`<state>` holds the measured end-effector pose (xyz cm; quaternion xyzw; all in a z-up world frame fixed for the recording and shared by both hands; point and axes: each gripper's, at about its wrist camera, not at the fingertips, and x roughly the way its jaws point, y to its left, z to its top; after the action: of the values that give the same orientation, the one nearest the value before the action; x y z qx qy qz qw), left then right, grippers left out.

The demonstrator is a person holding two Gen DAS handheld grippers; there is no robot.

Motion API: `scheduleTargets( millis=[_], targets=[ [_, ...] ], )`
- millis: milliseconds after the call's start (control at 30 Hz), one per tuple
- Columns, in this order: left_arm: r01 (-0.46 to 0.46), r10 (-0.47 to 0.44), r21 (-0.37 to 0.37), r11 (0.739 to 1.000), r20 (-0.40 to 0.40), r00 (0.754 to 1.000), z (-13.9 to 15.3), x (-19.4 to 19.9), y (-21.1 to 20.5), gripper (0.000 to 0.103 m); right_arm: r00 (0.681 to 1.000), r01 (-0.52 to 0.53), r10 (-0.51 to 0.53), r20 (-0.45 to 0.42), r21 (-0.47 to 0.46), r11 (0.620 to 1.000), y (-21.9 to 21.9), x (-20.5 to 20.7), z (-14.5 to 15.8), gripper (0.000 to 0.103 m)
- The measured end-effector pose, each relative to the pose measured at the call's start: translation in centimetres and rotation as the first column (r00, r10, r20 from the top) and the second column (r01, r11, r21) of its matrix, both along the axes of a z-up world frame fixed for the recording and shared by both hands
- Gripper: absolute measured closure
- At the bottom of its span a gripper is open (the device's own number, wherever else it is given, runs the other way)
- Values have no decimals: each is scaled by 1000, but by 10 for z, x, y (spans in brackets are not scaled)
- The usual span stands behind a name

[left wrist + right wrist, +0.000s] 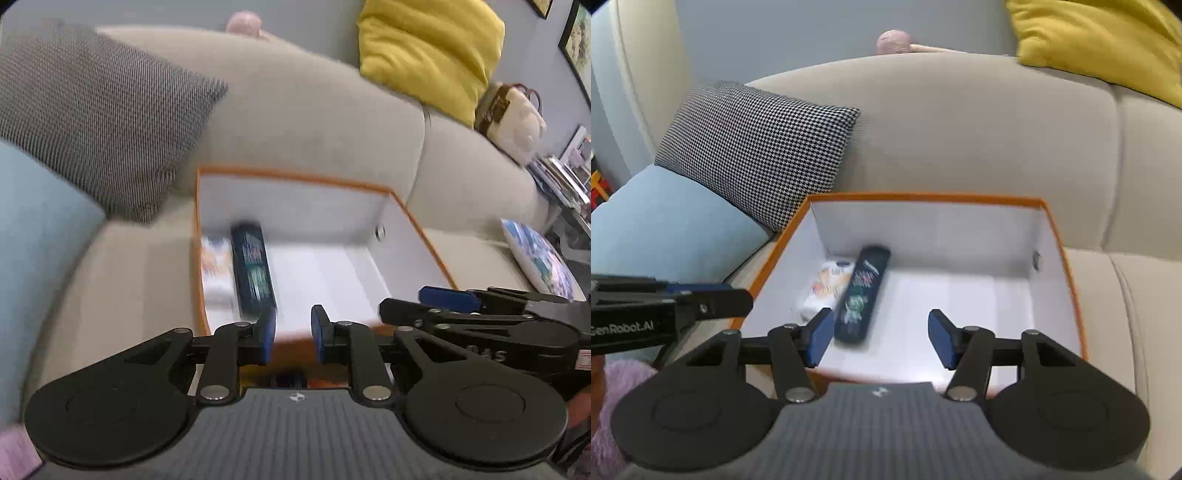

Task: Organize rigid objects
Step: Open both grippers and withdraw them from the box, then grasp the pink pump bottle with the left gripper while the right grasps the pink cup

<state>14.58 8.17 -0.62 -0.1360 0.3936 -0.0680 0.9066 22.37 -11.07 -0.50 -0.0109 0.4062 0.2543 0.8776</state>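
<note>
The box (1060, 236) on the sofa (960, 129) holds a dark case (862, 295) and, at its nine o'clock, a white pack (823, 288). Both the left gripper (293, 334) and right gripper (881, 338) are released and empty above the near rim. The drop looks done; next comes fetching another item.

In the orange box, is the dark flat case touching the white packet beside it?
Touching. In the right wrist view the dark case lies against the white packet with no floor of the box visible between them.
</note>
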Motion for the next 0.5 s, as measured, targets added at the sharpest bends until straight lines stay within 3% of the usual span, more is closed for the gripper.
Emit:
scheduleTargets(
  millis=[133, 333, 500],
  targets=[
    [24, -26, -32, 999, -62, 998, -24, -18, -6, 76, 997, 59, -59, -55, 8, 998, -18, -30, -14, 44],
    [48, -47, 0, 999, -160, 986, -50, -38, -16, 61, 979, 105, -101, -178, 11, 994, -24, -65, -51, 45],
    [88, -67, 94, 992, -209, 976, -67, -38, -32, 58, 957, 117, -115, -267, -9, 993, -19, -68, -75, 45]
  ],
)
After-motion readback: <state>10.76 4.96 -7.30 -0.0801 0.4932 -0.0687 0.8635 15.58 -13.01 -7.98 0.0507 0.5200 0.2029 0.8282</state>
